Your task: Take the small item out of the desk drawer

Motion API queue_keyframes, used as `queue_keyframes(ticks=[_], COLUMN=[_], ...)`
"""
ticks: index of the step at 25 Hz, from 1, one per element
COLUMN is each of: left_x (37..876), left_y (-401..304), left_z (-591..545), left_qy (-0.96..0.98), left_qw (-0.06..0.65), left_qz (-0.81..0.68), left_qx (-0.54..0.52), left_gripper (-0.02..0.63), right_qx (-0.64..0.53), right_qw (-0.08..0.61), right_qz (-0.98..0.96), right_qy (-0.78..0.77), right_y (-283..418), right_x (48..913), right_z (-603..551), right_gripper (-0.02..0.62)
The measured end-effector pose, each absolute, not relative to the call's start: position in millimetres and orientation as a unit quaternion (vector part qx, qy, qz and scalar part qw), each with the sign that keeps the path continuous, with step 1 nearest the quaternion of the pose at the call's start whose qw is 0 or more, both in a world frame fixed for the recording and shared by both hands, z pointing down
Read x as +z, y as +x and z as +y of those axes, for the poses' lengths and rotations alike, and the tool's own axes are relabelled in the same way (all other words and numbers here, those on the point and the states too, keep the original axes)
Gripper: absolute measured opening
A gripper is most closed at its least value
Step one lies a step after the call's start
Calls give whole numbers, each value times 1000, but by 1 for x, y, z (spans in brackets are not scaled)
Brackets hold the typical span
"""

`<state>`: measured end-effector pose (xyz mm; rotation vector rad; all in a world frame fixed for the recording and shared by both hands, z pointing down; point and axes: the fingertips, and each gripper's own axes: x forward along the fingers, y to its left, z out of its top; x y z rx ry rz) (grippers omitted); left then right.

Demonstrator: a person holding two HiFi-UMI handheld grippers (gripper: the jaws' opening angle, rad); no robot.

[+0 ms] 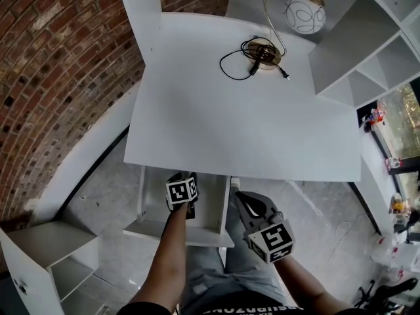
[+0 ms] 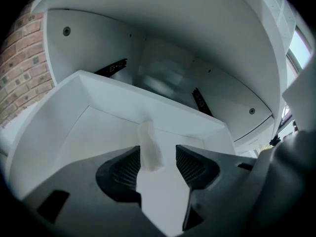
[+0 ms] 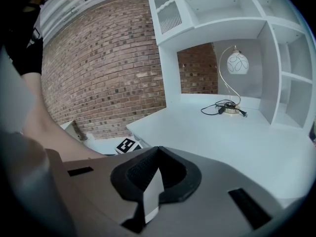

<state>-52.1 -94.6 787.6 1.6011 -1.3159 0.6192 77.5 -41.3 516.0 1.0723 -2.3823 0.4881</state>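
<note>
Left hand-held gripper (image 2: 158, 167) reaches down into the open drawer (image 2: 148, 110) below the white tabletop's (image 1: 243, 123) front edge. Its jaws stand apart, and the small white item (image 2: 148, 149) sits inside the drawer between them. The item is close against one pad, with a gap on the other side. The right hand-held gripper (image 3: 155, 154) hangs just right of the drawer, its jaw tips together and holding nothing. At the back of the tabletop stands a globe lamp (image 1: 304, 13) with a looped black cable (image 1: 239, 61) at its base.
</note>
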Motion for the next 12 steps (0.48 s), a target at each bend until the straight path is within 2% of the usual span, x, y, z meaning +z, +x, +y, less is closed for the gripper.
queue_keyframes(ticks=[12], left_x=[802], left_y=[-52], left_z=[-89], left_qy=[648], left_qw=[476], left_qz=[-522], left_qx=[282], left_gripper=[205], right_qx=[178], right_qw=[243], right_qz=[-872], right_qy=[386], right_y=[75], right_x=[517], right_z=[-44], right_gripper=[-2])
